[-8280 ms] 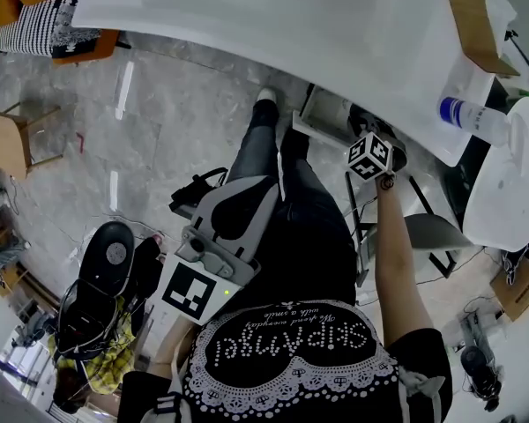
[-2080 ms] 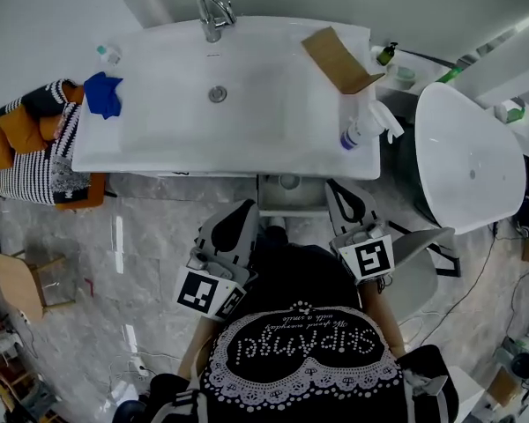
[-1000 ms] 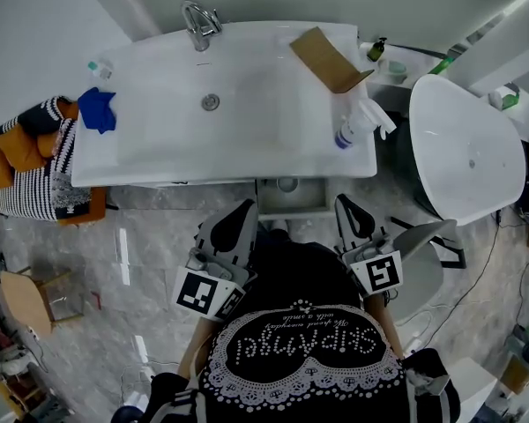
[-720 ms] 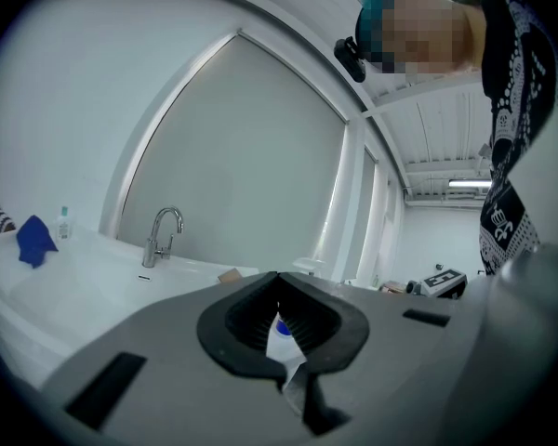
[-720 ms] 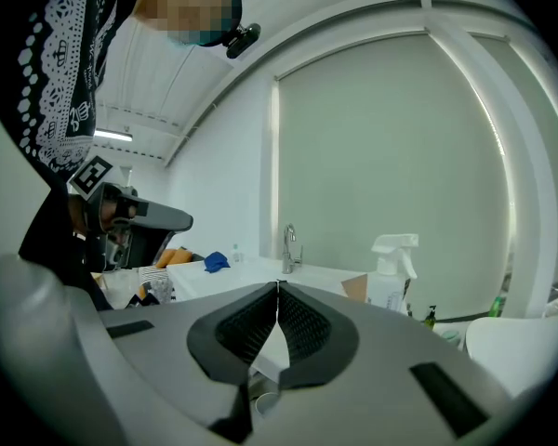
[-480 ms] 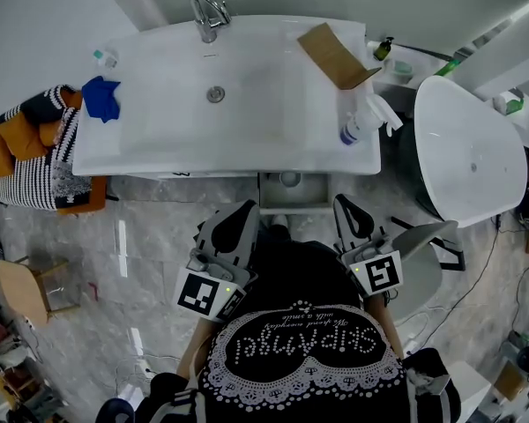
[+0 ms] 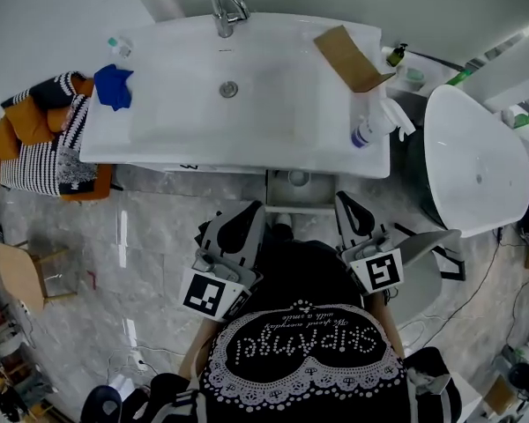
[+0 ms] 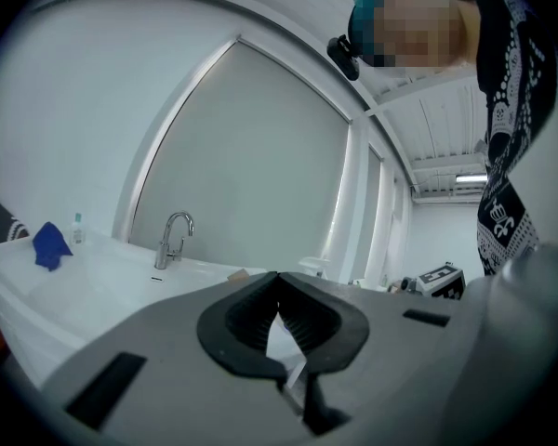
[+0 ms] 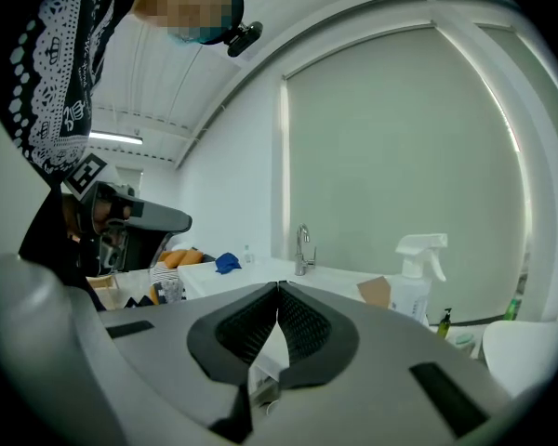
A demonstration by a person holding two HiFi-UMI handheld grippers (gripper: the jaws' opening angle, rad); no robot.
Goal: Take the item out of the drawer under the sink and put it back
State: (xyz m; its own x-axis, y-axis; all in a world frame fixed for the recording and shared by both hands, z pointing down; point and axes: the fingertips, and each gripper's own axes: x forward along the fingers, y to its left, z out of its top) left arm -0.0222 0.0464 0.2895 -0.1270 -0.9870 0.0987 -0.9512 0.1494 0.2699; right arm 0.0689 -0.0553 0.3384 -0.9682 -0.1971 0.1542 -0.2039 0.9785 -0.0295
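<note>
The white sink vanity (image 7: pixel 159 139) fills the top of the head view. Below its front edge a small drawer (image 7: pixel 298 203) stands pulled out, and a small round pale thing (image 7: pixel 298 179) shows inside it. My left gripper (image 7: pixel 249 208) is held close to my body, to the left of the drawer, and points at the vanity. My right gripper (image 7: pixel 342 199) sits just to the right of the drawer. Both are shut with nothing between the jaws. In the left gripper view (image 8: pixel 278 275) and the right gripper view (image 9: pixel 278 286) the tips meet.
On the counter are a faucet (image 7: pixel 227 7), a blue cloth (image 7: pixel 113 85), a cardboard piece (image 7: pixel 353 55) and a spray bottle (image 7: pixel 375 129). A white oval fixture (image 7: pixel 476 161) stands at the right. A striped and orange bundle (image 7: pixel 44 139) lies at the left, and the floor is grey marble.
Over the last second both grippers keep their places and stay shut; only the head view has shifted a little. Eight seconds ago the right gripper reached out low beside the vanity.
</note>
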